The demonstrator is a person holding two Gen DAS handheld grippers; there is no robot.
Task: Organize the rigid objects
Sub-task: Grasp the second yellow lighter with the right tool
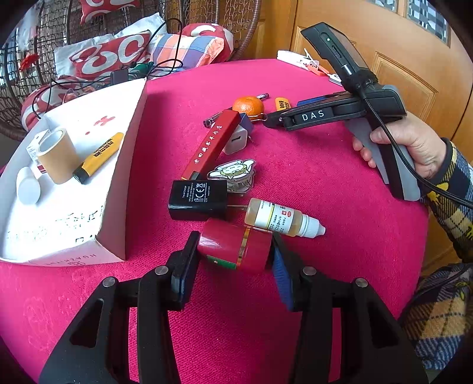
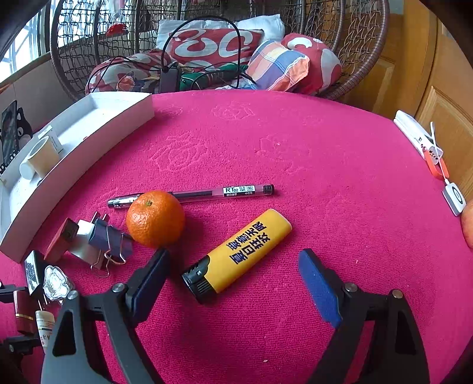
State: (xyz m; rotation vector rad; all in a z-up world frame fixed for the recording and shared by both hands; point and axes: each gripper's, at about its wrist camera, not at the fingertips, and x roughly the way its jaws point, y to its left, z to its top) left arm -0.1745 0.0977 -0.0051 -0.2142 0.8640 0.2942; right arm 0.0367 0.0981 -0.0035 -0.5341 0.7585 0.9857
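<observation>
Nearest in the left wrist view, the left gripper (image 1: 235,251) is clamped on a short red cylinder with a gold band (image 1: 236,249), its dark pads pressing both ends just above the pink carpet-like tablecloth (image 1: 340,206). Just past the cylinder lie a small clear dropper bottle of yellowish liquid with a white cap (image 1: 283,218) and a black plug-in charger block (image 1: 198,199), close together. Behind them sits a clear acrylic cartoon charm (image 1: 233,172), then a long red rectangular box with gold lettering (image 1: 214,144) leaning across a white USB charger cube (image 1: 236,138).

Over on the right, a hand (image 1: 414,150) in a plaid sleeve holds the right gripper (image 2: 233,274), whose jaws stand well apart with nothing pressed between them. Between its blue-padded fingers (image 2: 317,286) on the cloth lies a yellow plastic lighter with dark blue lettering and a black top (image 2: 236,254), untouched. Beside the left finger is a round orange mandarin (image 2: 155,218), with a dark purple binder clip (image 2: 111,239) to its left and a clear gel pen (image 2: 192,195) lying just behind it.

Farther left, a shallow white cardboard box (image 1: 124,177) already holds a brown paper tape roll (image 1: 57,156), a yellow highlighter marker (image 1: 99,156) and a small white cylinder (image 1: 28,186). Beyond the table, red-and-white patterned cushions (image 1: 115,56) fill a wicker hanging chair (image 2: 325,23).
</observation>
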